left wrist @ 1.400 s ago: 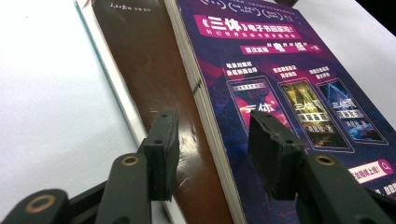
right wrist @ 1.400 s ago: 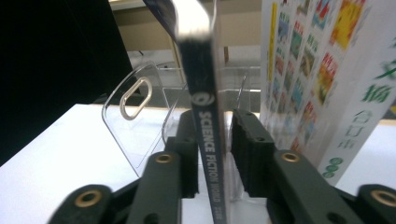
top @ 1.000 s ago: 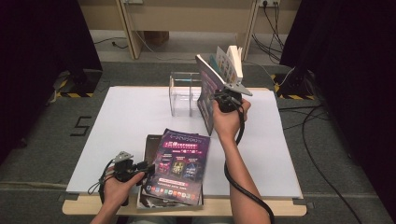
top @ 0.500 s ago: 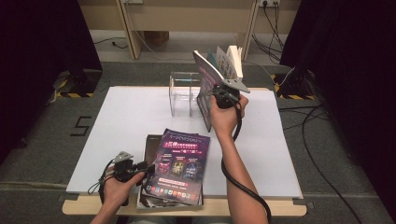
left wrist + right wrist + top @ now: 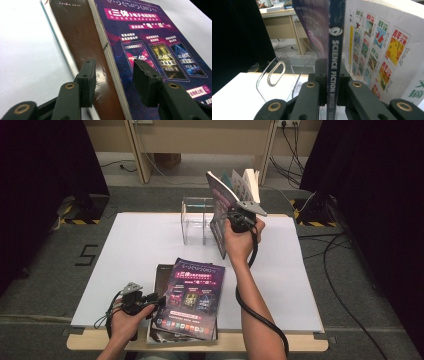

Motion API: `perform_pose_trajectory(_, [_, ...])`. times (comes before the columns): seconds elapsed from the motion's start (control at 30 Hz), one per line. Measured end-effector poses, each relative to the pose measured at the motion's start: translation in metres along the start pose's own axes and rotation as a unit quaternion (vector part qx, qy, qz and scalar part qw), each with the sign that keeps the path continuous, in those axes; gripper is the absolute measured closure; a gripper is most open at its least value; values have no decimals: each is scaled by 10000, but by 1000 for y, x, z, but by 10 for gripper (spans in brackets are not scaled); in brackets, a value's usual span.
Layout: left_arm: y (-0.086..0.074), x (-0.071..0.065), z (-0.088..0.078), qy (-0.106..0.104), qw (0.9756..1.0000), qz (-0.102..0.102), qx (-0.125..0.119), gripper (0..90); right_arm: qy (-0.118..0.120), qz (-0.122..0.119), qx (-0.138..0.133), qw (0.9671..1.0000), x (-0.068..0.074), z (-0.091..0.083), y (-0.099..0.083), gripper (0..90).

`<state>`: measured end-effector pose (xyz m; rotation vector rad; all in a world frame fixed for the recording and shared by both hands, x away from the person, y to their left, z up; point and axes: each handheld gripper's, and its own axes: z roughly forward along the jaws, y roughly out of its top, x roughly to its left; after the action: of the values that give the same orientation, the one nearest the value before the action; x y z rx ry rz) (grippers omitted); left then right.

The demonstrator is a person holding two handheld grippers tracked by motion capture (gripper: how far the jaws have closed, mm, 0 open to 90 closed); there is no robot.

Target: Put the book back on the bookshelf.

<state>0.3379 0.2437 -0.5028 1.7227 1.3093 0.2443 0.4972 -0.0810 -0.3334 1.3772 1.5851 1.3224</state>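
At twelve o'clock on the white table (image 5: 140, 250): clear acrylic rack (image 5: 196, 220), magazine held beside it.

I log the rack as standing upright with see-through dividers; I cannot tell whether anything sits in its slots. My right gripper (image 5: 239, 220) pinches a magazine (image 5: 222, 202) by the spine, upright and tilted, just at the rack's three o'clock side; the spine (image 5: 334, 62) reads "SCIENCE FICTION WORLD", purple front cover, back cover printed with small colourful booklet pictures, pages fanning open at the top. At six o'clock, my left gripper (image 5: 150, 300) rests with jaws spread, astride the edge of a purple-covered magazine (image 5: 150, 50) stacked on a brown-covered book (image 5: 80, 37).
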Motion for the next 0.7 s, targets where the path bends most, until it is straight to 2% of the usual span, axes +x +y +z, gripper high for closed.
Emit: perform_pose_trajectory(0.7, [0, 0, 0, -1, 10000, 4, -2, 531, -13, 21, -99, 9999, 2, 6, 7, 847])
